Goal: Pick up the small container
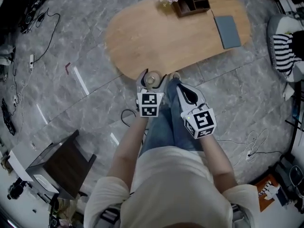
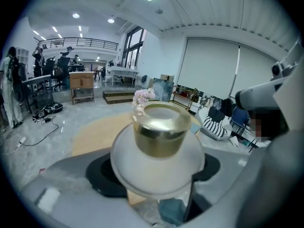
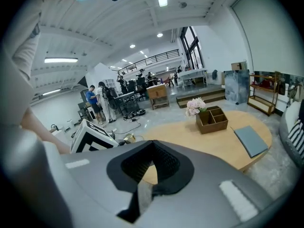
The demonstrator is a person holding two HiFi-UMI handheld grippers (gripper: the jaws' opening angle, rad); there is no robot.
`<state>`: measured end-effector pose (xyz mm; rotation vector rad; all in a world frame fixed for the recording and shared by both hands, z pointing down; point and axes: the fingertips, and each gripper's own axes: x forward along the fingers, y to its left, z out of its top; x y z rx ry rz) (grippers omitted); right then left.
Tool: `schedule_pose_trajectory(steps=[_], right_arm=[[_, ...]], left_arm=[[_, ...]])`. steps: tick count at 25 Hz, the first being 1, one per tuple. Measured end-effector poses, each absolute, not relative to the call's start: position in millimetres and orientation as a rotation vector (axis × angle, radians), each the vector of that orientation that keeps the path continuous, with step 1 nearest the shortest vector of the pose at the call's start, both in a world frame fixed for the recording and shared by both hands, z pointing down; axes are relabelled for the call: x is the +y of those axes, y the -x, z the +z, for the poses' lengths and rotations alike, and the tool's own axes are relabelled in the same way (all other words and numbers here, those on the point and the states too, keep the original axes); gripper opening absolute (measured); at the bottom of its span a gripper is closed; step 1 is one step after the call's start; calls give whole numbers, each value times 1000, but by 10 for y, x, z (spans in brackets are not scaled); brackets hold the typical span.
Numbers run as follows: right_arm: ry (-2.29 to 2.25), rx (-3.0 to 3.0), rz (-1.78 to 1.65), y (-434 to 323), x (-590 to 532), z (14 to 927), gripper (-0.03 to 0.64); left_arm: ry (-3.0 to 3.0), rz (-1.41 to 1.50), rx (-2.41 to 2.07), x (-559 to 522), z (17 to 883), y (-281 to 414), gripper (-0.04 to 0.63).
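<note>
The left gripper point(image 1: 150, 85) clamps its jaws on the small container point(image 2: 160, 137), a round white pot with a gold lid that sits upright between the dark pads point(image 2: 102, 175), one pad against each side. It is held just off the near edge of the oval wooden table point(image 1: 166, 37). The right gripper point(image 3: 149, 172), beside it, has its jaws closed together on nothing.

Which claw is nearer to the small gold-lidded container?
Left. The left claw grips the small container between its jaws. The right claw sits just to the container's right, shut and empty.
</note>
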<state>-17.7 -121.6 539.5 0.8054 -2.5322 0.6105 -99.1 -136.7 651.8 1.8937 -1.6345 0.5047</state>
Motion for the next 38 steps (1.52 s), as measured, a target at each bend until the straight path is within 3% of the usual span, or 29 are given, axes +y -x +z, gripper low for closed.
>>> schedule_pose_trajectory(steps=[13, 38], right_arm=[[-860, -2584, 526, 45, -847, 4708, -2], [-775, -2739, 406, 257, -685, 3929, -2]], left_arm=[[-1939, 434, -1637, -762, 5483, 952, 348], [-1988, 295, -1677, -284, 4434, 1141, 348]])
